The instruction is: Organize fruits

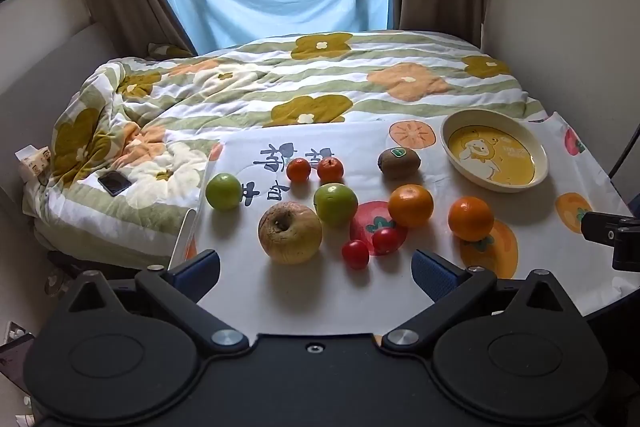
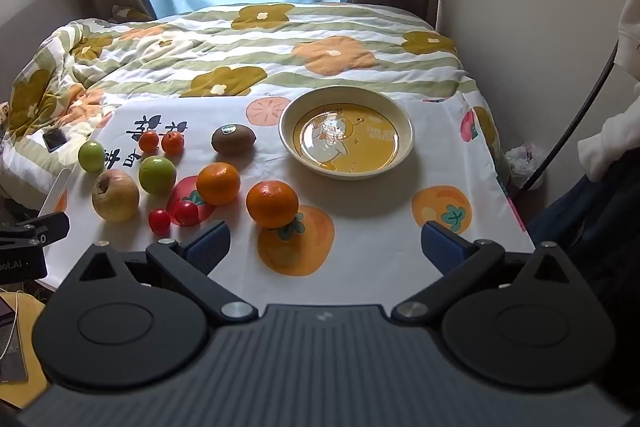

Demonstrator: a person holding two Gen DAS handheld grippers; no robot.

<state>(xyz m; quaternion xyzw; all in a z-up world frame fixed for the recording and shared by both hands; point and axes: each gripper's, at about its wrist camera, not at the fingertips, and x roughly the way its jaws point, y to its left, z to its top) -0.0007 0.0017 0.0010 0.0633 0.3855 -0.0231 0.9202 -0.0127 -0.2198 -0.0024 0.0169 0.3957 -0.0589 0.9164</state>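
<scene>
Fruit lies loose on a white printed cloth. A wrinkled yellow apple, two green apples, two oranges, two small tangerines, a kiwi and two cherry tomatoes sit apart. An empty yellow bowl stands at the far right. My left gripper hangs open just short of the apple and tomatoes. My right gripper is open too, nearest the orange, with the bowl beyond.
Behind the cloth spreads a flowered quilt with a phone on its left side. Curtains and a blue sheet cover the window. The table edge drops off on the right, where a person's sleeve and a cable show.
</scene>
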